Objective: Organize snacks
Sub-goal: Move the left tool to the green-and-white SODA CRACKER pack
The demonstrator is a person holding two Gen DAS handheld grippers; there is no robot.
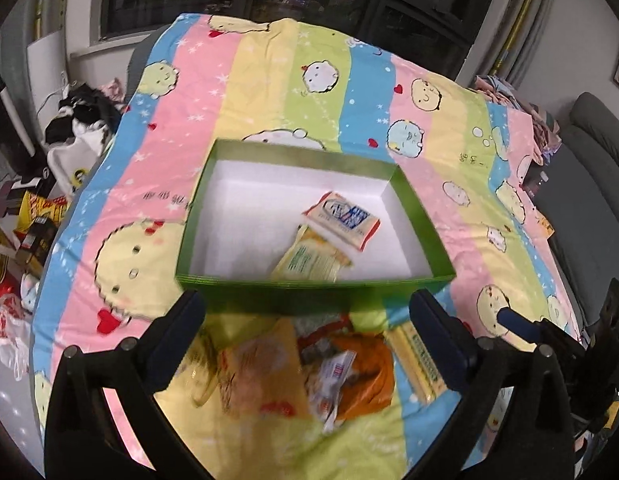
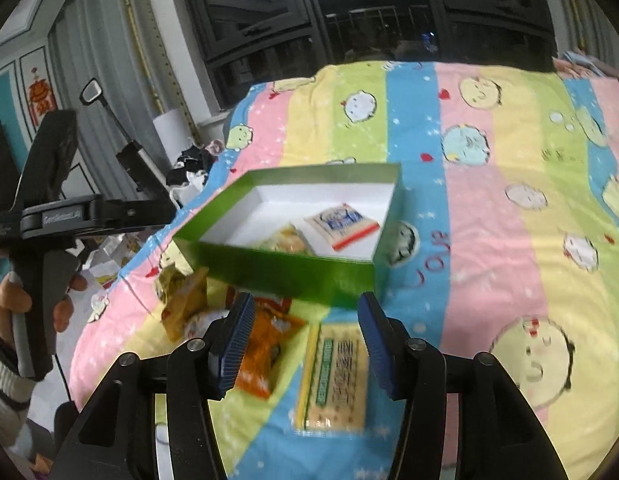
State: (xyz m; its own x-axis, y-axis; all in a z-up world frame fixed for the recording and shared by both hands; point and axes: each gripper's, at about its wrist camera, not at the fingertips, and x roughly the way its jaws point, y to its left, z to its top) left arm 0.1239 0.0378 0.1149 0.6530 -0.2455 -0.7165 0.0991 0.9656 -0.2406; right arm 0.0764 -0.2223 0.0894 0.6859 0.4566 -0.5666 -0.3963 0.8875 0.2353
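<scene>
A green box (image 1: 293, 300) with a white inside sits on the striped bedspread. In it lie a white, blue and red packet (image 1: 341, 218) and a yellow-green packet (image 1: 309, 260). My left gripper (image 1: 307, 304) stands wide open just before the box's near wall, with nothing between its pads. Below it is a pile of snacks: an orange packet (image 1: 365, 372), a pale yellow one (image 1: 261, 364) and a long cracker packet (image 1: 419, 360). My right gripper (image 2: 305, 304) is open above the orange packet (image 2: 265, 344) and the cracker packet (image 2: 335, 376), gripping neither.
The cartoon bedspread (image 2: 489, 220) covers the whole surface. A crumpled yellow packet (image 2: 185, 300) lies left of the pile. A hand (image 2: 13, 300) holds the left tool at the bed's left edge. Bags and boxes (image 1: 33, 232) clutter the floor; a grey sofa (image 1: 589, 184) stands on the right.
</scene>
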